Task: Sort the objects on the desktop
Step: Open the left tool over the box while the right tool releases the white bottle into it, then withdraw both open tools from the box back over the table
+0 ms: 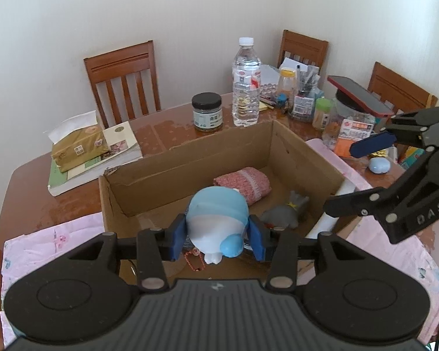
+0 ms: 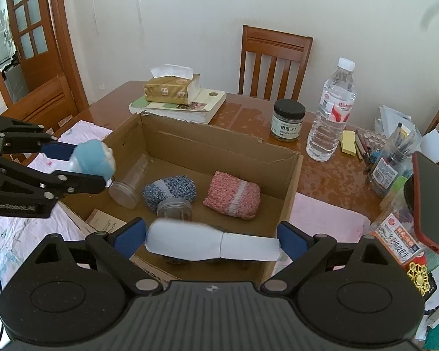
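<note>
Left gripper (image 1: 216,241), bottom centre of its own view: blue pads pressed on both sides of a blue-and-white toy figure (image 1: 218,222), held above the near edge of an open cardboard box (image 1: 190,158). Same gripper (image 2: 89,165) shows at the left edge of the right wrist view, toy (image 2: 93,159) hanging over the box's left wall.

Right gripper (image 2: 212,238), bottom centre of its view: jaws spread very wide, a long white rolled sock (image 2: 207,241) lying crosswise between the pads. The left pad meets one end of the sock; contact at the right end is too close to call, so whether it is gripped or just spanned I cannot tell. It sits above the box's near wall (image 2: 292,193).

Inside the box, right wrist view: pink knitted roll (image 2: 232,194) right of centre, blue-grey knitted roll (image 2: 169,190) beside it, clear plastic cup (image 2: 130,182) on its side at left, small clear jar (image 2: 175,209) in front of the blue-grey roll. Left wrist view adds a grey soft toy (image 1: 286,212) at the box's right.

On the wooden table (image 2: 322,175) behind the box: water bottle (image 2: 332,111), black-lidded jar (image 2: 288,120), tissue pack (image 2: 171,86) on books (image 2: 187,106), upper centre. Red phone (image 2: 431,201) at right edge.
</note>
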`<state>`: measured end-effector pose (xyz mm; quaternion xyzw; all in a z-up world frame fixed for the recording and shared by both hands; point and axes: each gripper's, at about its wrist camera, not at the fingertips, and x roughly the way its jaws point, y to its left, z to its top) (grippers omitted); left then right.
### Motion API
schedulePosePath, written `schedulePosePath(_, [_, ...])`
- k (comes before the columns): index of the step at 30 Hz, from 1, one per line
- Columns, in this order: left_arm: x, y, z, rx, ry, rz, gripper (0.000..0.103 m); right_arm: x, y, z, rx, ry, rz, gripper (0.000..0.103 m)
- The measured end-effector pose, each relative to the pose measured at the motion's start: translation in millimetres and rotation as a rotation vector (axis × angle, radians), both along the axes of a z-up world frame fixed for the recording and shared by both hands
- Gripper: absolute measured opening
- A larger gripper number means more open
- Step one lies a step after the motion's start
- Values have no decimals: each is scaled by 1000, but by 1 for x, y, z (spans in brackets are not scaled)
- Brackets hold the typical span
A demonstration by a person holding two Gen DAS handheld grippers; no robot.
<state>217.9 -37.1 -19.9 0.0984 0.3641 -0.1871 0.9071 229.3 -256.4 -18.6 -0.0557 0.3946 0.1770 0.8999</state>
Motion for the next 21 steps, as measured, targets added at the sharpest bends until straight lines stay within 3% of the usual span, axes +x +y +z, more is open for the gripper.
schedulePosePath(2, [4,0,-4,14,12,11,66,1,2,-2,-1,-2,-1,98])
schedulePosePath(3, [3,0,-5,14,9,22,70,2,3,-2,-1,-4,0,98])
schedulePosePath(7, [1,3,-6,6,15,17,74,4,7,-5,-12,-2,4,98])
schedulePosePath(10, [-2,5,-7,8,16,28,85,3,7,-6,-7,2,4,98])
schedulePosePath(21, [-30,15,1,-41,29,63,91,-19,6,-9,-4,18,-27,103])
